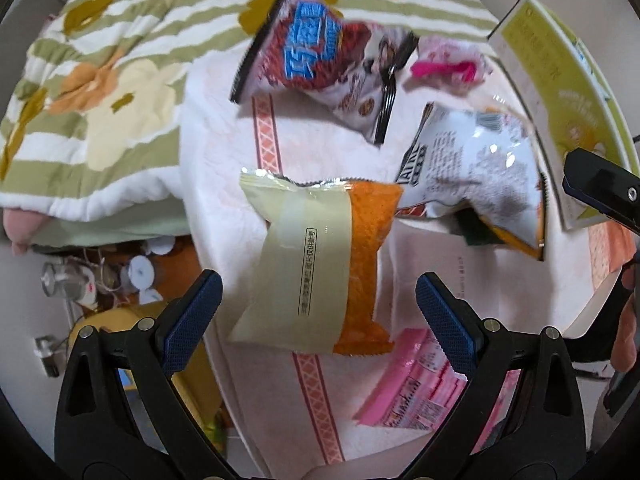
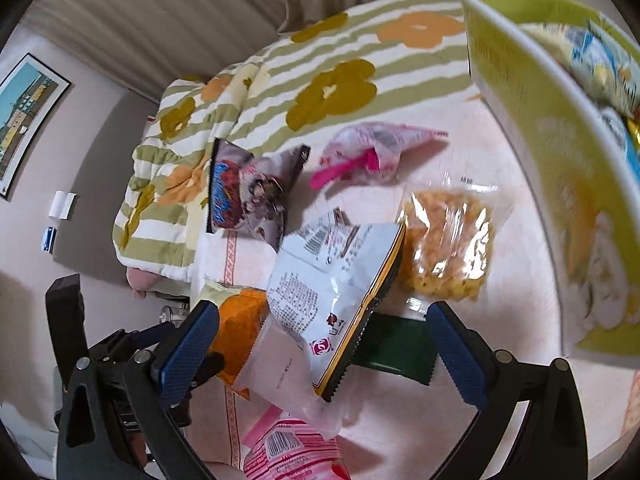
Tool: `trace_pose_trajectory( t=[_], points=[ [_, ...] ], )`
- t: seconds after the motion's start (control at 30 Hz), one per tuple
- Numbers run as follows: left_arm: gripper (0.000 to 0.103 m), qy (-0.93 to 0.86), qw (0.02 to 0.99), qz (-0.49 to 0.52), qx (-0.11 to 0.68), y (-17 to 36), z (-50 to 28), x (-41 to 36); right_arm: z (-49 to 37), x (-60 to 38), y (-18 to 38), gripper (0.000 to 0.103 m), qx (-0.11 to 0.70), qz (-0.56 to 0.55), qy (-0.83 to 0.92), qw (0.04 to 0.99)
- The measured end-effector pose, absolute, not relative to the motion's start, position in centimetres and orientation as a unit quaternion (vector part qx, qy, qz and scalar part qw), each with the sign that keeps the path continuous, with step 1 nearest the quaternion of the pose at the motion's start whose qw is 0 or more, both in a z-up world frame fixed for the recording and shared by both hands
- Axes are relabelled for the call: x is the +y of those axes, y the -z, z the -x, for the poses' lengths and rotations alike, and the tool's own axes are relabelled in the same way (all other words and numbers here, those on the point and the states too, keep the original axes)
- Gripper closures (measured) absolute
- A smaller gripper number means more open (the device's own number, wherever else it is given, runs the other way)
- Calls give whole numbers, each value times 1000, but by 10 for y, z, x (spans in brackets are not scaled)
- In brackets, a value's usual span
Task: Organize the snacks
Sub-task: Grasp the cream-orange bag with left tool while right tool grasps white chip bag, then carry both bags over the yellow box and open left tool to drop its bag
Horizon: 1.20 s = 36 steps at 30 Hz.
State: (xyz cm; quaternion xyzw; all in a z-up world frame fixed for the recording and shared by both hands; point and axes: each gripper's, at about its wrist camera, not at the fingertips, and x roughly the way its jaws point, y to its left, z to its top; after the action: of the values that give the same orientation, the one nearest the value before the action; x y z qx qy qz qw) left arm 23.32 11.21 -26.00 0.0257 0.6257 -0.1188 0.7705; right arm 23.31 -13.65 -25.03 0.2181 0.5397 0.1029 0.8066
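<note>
Snack packs lie on a white towel (image 1: pixel 224 128) on the bed. My left gripper (image 1: pixel 318 312) is open, its jaws on either side of a cream and orange packet (image 1: pixel 320 264). Beyond it lie a red and blue cookie bag (image 1: pixel 324 64), a white printed bag (image 1: pixel 472 164) and a small pink packet (image 1: pixel 448 66). My right gripper (image 2: pixel 322 346) is open over the white printed bag (image 2: pixel 332 280), beside a clear bag of yellow snacks (image 2: pixel 448 248). A green box (image 2: pixel 560 128) with snacks inside stands at the right.
A green striped flower quilt (image 1: pixel 100 92) covers the bed's left and far side. A pink pack (image 1: pixel 416 384) lies near my left gripper. A dark green packet (image 2: pixel 396 344) lies under the white bag. A cluttered floor (image 1: pixel 120 280) lies beyond the bed's left edge.
</note>
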Motion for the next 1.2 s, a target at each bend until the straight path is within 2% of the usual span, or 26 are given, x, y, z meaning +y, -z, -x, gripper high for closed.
trace_pose_trajectory(
  t=[0.1, 0.17, 0.23, 0.3, 0.37, 0.63, 0.97, 1.1, 1.2],
  points=[
    [7, 122, 767, -28, 629, 271, -237, 112, -235, -132, 258, 0, 543, -219, -102, 804],
    [15, 122, 765, -28, 632, 276, -240, 112, -236, -132, 262, 0, 544, -218, -101, 804],
    [28, 119, 761, -25, 637, 282, -241, 112, -239, -131, 267, 0, 547, -220, -102, 802],
    [28, 118, 759, -18, 640, 286, -242, 114, -243, -130, 272, 0, 551, -221, -103, 798],
    [34, 118, 758, -11, 642, 288, -242, 115, -246, -130, 275, 0, 553, -221, -104, 796],
    [39, 115, 767, -8, 632, 289, -240, 116, -252, -127, 285, 0, 562, -221, -111, 790],
    [41, 98, 776, 9, 623, 278, -237, 122, -262, -121, 295, 4, 565, -228, -125, 783],
    [41, 93, 780, 15, 619, 273, -236, 124, -268, -120, 300, 17, 569, -233, -130, 778],
    [41, 90, 786, 23, 612, 266, -234, 126, -268, -119, 304, 22, 571, -239, -133, 774]
  ],
)
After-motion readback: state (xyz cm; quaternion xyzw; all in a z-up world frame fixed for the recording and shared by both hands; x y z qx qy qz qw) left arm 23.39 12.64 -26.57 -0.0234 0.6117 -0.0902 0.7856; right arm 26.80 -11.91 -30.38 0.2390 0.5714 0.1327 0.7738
